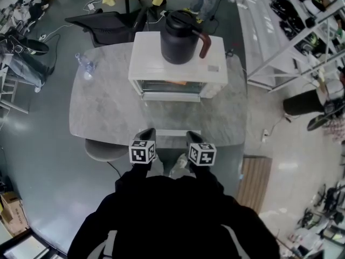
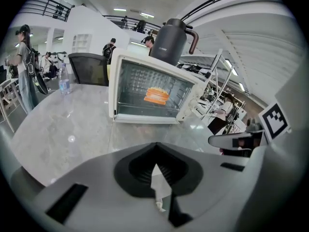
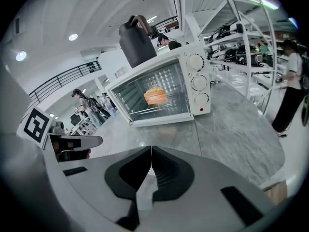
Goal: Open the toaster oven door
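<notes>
A white toaster oven (image 1: 178, 63) stands at the far middle of the marble table (image 1: 102, 107), its glass door (image 1: 171, 86) closed. Through the door (image 2: 149, 93) I see orange food (image 2: 156, 95) on the rack. A black jug (image 1: 180, 36) rests on top. The oven's knobs (image 3: 198, 81) are on its right side. My left gripper (image 1: 148, 133) and right gripper (image 1: 193, 135) hover side by side over the table's near edge, well short of the oven. Both point toward it. The left gripper (image 2: 155, 146) is shut with nothing held, and so is the right gripper (image 3: 151, 150).
A clear water bottle (image 1: 85, 65) stands on the table's far left corner. A black chair (image 1: 108, 26) sits behind the table, and a round stool (image 1: 105, 150) is tucked under the near edge. Metal shelving (image 1: 291, 36) runs along the right. People stand in the background.
</notes>
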A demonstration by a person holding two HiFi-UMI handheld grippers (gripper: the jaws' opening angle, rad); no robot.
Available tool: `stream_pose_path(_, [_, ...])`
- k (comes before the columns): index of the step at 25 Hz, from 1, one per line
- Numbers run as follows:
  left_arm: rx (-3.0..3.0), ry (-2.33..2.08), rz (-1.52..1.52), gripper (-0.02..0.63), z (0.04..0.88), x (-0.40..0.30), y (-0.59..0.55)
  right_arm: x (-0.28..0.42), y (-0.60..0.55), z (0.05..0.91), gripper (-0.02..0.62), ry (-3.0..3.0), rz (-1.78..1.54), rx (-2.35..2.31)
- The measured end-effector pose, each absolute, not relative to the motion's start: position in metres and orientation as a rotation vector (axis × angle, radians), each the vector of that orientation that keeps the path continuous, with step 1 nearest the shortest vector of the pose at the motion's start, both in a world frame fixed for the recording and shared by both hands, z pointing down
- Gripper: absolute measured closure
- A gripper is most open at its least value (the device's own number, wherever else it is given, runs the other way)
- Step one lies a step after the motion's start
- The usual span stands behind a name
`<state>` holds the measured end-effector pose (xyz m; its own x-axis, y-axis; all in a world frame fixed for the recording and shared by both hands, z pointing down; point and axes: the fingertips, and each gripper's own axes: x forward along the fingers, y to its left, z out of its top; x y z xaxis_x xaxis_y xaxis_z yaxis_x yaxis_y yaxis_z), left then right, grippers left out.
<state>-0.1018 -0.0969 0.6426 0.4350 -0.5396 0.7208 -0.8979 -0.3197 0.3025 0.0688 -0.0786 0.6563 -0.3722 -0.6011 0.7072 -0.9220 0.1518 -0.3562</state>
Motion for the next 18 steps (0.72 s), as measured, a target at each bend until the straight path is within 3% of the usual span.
stream_pose_path(18, [2.251, -1.251, 0.422, 0.604, 0.526, -0.078, -0.138, 0.067, -0.127, 0.524, 0.594, -2.328, 0.741, 1.599])
